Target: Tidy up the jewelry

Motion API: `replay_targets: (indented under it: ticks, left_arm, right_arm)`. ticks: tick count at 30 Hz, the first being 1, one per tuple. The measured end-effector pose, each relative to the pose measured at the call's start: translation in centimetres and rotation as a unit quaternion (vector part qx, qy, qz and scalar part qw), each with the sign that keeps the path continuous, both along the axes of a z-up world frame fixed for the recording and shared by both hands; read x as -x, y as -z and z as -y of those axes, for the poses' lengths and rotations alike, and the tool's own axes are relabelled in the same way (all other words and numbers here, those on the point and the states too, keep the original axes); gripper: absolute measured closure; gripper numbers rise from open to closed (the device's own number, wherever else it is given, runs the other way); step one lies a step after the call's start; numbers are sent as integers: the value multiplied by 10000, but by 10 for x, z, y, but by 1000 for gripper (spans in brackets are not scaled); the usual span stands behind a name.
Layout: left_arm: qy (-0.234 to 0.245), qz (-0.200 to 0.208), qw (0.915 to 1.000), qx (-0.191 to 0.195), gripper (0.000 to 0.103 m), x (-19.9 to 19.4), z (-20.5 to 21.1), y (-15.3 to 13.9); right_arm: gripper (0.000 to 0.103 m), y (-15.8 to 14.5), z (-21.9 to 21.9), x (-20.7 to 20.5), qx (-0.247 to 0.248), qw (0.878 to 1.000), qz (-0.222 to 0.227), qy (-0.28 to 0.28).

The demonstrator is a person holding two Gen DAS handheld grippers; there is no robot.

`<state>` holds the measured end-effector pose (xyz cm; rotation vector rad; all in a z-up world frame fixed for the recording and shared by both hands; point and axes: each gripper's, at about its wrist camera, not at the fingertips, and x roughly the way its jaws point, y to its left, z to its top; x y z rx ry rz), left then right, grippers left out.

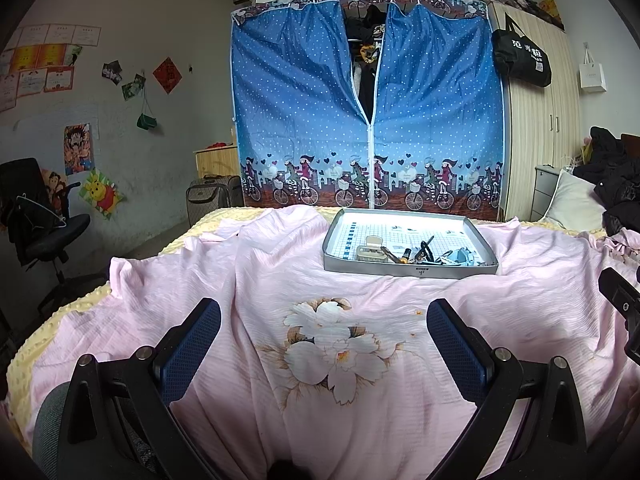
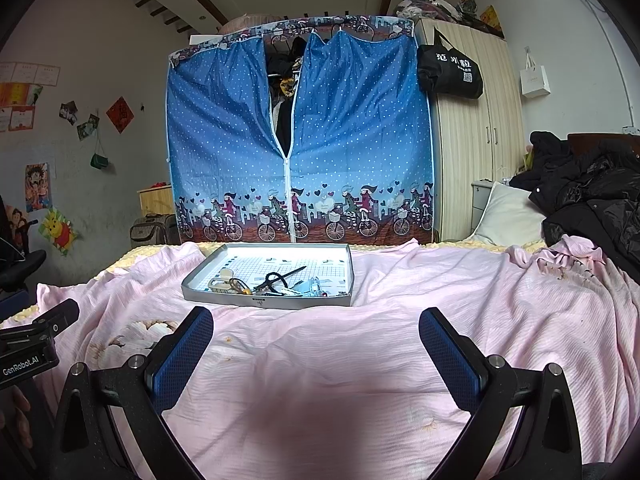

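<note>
Both wide apart and holding nothing, left gripper (image 1: 324, 344) and right gripper (image 2: 316, 344), above pink bedspread (image 2: 360, 360), well short of grey tray (image 2: 268, 301) of jewelry (image 2: 280, 280).

One shallow grey tray (image 2: 224, 300) sat on one pink bedsheet (image 2: 400, 340), holding one cream box (image 2: 224, 283) and one black hair tie (image 2: 276, 278) among a tangle of small pieces too jumbled to count. Two grippers showed, left gripper (image 1: 323, 344) and right gripper (image 2: 316, 350), with two fingers each.
</note>
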<state>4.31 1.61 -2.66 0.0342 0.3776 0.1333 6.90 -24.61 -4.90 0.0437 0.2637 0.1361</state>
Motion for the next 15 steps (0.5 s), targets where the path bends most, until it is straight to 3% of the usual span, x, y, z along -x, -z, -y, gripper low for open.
replay_targets:
  ticks: [15]
  left_arm:
    - [25,-19,10000,36,2,0,0,2]
  right_arm:
    - [0,1,1,1,15,10000,-23,1]
